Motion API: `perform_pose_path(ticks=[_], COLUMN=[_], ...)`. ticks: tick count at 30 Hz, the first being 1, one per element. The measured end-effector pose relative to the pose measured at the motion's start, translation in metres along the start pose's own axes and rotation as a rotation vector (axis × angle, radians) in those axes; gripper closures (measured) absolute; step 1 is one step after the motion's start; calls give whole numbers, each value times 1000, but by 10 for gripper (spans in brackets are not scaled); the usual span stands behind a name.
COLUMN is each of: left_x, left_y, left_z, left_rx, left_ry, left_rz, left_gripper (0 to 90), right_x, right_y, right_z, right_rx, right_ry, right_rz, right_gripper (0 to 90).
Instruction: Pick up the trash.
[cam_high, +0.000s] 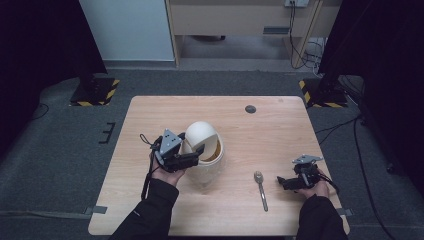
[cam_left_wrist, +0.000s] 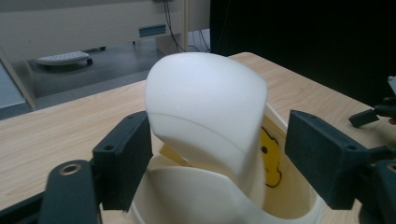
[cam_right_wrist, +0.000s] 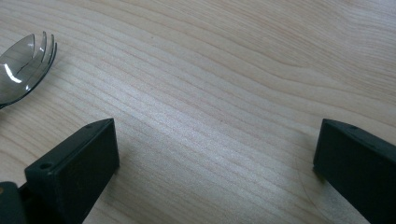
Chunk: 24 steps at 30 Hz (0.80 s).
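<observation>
My left claw (cam_high: 199, 152) sat over the near rim of the cream container (cam_high: 212, 167), its jaws wide and straddling the tilted white lid (cam_left_wrist: 205, 116). The left pad (cam_left_wrist: 123, 158) lay against or just beside the lid's edge; the right pad (cam_left_wrist: 322, 156) stood clearly apart from it, so I judged the lid was not yet gripped. The lid leaned up and away from the claw, hinged or propped on the far rim, I could not tell which. Just beyond the right pad, inside the container wall, a yellow figure (cam_left_wrist: 271, 156) was printed.

To do this step well, I reckoned I should centre the lid between the pads before bringing them in, so that both met it together and did not shove the container sideways across the wooden surface (cam_high: 150, 125). The lid looked smooth and curved, so a low grip near its flatter edge seemed safer than one on the dome.

Further right, a clear spork (cam_high: 260, 189) lay flat on the surface, its tines (cam_right_wrist: 28, 60) just ahead and left of my right claw (cam_high: 282, 182). That claw rested low on the surface, jaws wide, holding nothing, bare wood between the pads. I thought it best kept there, ready to steady the container if it slid
</observation>
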<state>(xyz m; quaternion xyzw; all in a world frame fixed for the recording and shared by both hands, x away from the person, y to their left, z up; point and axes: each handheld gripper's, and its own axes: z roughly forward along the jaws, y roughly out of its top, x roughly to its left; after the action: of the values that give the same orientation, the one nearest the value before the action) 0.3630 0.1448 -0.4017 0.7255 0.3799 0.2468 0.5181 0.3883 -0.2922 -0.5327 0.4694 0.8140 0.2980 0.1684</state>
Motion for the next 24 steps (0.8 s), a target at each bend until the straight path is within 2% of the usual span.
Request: perform_pose_path(ticks=[4,11,13,19,24], left_x=[-2,0,3,22,41], left_y=[2,1,0,-9,-34], left_z=[-5,-15,-22,-57,-80], left_rx=[-8,-19,-32,-38,10], left_ry=[-16,-38,-39,3,63], left_rz=[13,15,14,0,-25], left_gripper=[243,244,243,227,211], right_x=[1,3,3,9,22], right_y=[1,6,9,16,24], right_z=[-1,-5,-9,-22,-33], right_rx=[11,36,23,-53,-101], right_ry=[0,-7,3,26,71], right_rz=[5,16,25,29,38], right_gripper=[20,144,183,236,280])
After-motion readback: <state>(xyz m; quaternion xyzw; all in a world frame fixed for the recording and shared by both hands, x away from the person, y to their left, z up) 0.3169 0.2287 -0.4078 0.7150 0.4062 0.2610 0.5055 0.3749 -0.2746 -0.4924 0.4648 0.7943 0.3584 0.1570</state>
